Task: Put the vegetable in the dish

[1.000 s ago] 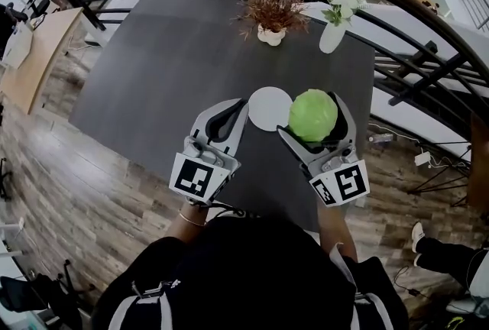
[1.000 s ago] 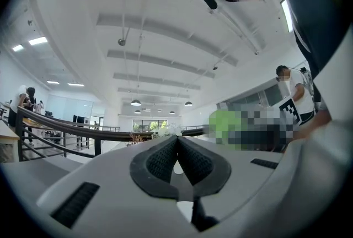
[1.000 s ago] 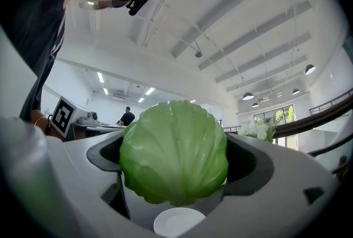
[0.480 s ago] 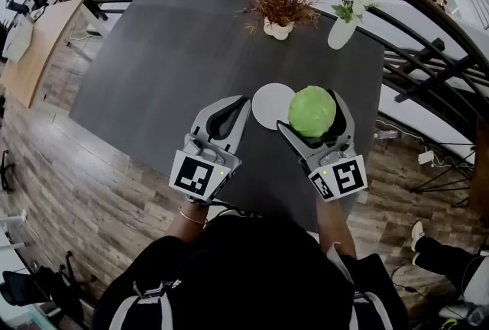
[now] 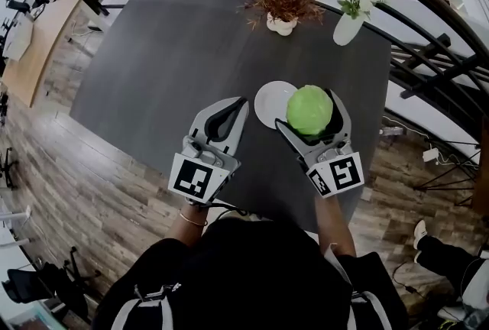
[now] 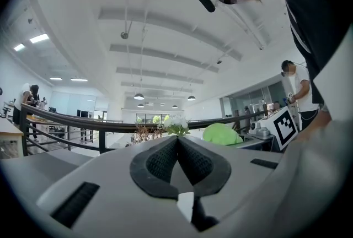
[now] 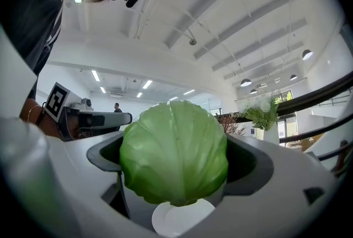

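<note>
On my left, the left tongs (image 5: 243,101) hung over the near part of the dark counter (image 5: 168,53), a little in from its near edge. In the left gripper view their jaws stood pressed together (image 6: 177,138), the ribbed black pads meeting along one line with nothing between them.

Just right of those tips lay the white dish (image 5: 269,101), flat on the counter and closer to the right edge than to the left. Beyond it, at the far edge, stood a dried plant in a small white pot (image 5: 280,6).

Next came the cabbage (image 5: 309,111), the vegetable of the task. The right tongs (image 5: 308,116) were clamped on it, one jaw on either side of the round green head. From the head view it covered the dish's right rim. In the right gripper view the cabbage (image 7: 174,151) filled the space between the jaws and a piece of the dish (image 7: 182,220) showed directly beneath it. I could not tell whether the cabbage touched the dish or hung just above it. From the left gripper view the same cabbage (image 6: 220,133) was visible off to the right of the closed jaws.

Furthest right, at the far right corner of the counter, stood a white vase of flowers (image 5: 348,24).
</note>
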A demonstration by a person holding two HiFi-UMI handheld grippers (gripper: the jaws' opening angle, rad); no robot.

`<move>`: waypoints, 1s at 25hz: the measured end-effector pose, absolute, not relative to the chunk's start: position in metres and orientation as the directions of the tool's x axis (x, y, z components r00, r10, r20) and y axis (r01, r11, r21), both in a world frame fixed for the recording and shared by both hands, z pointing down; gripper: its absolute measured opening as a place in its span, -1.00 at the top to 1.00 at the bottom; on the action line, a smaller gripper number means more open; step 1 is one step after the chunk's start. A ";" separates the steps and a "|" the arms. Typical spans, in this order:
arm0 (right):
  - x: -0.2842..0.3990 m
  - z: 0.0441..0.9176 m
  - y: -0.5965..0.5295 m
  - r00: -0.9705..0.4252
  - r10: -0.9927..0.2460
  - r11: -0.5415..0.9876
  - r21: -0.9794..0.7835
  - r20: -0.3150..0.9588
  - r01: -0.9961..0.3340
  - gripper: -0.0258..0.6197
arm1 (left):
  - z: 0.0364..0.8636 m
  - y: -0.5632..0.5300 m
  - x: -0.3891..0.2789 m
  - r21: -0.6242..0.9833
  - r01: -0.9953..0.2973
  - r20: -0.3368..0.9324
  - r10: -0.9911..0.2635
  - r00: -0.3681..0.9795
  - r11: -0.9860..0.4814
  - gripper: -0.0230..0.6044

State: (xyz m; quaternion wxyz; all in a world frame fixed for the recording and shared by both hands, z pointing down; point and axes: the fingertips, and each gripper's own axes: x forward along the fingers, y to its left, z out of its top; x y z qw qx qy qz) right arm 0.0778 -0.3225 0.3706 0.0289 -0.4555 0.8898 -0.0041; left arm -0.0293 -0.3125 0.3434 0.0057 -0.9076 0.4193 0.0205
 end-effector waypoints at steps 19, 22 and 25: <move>0.081 0.437 -0.355 -0.586 -0.808 0.583 -0.059 0.059 -0.810 -0.70 | 0.378 -0.335 -0.025 0.006 -0.771 0.018 -0.770 0.637 -0.637 0.91; 0.081 0.451 -0.359 -0.589 -0.804 0.586 -0.061 0.083 -0.808 -0.70 | 0.383 -0.337 -0.023 0.036 -0.771 0.013 -0.771 0.636 -0.636 0.91; 0.076 0.462 -0.363 -0.593 -0.800 0.588 -0.080 0.095 -0.805 -0.70 | 0.385 -0.339 -0.028 0.058 -0.775 0.014 -0.775 0.631 -0.630 0.91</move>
